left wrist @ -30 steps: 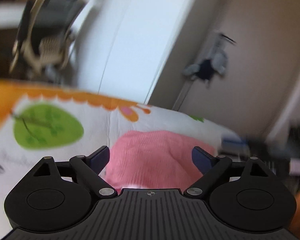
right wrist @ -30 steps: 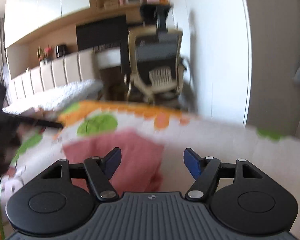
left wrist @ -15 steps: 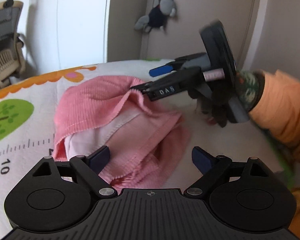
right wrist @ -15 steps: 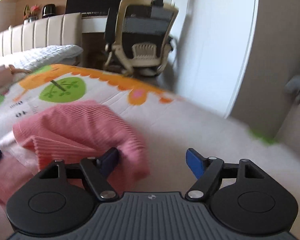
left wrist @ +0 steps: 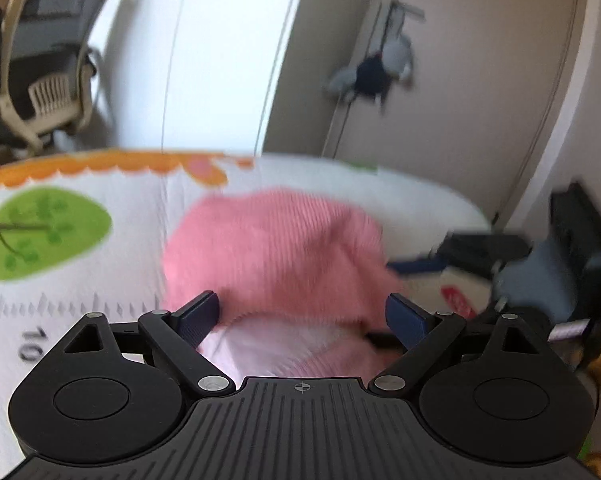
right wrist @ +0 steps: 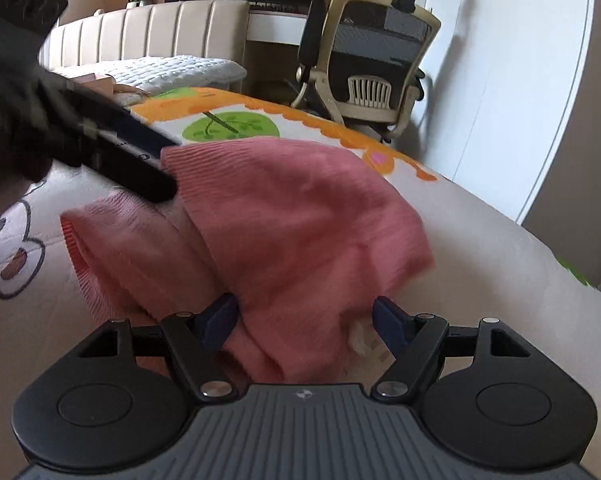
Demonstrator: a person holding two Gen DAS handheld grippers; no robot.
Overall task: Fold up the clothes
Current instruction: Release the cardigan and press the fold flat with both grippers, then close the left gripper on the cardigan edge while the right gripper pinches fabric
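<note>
Your left tool (left wrist: 302, 314) is held low and nearly level over the bed (left wrist: 420, 200), its two blue-tipped fingers (left wrist: 198, 314) spread wide with the near side of the pink ribbed garment (left wrist: 272, 248) lying between them; they grip nothing. Your right tool (right wrist: 304, 320) sits in much the same pose on its own side, tilted slightly down toward the cloth, fingers (right wrist: 388, 322) also wide apart and straddling the garment's near fold without clamping it. In the right wrist view your left tool (right wrist: 156, 182) reaches in from the left edge, its dark fingers ending right at the garment's upper hem; whether they touch the hem cannot be told. In the left wrist view your right tool (left wrist: 420, 264) comes in from the right as a blurred dark shape, one blue tip beside the garment's right side. The garment is a rumpled heap, not flat: a rounded upper layer of ribbed pink knit bulges over a paler pink layer that shows underneath at the near side, and a ribbed cuff or hem (right wrist: 78, 256) curls out at the left in the right wrist view. It lies on the printed cover (right wrist: 20, 256) near the bed's far edge, just in front of the green tree print (right wrist: 230, 128) and the orange scalloped border (right wrist: 332, 130). An office chair (right wrist: 368, 56) stands beyond that edge.
</note>
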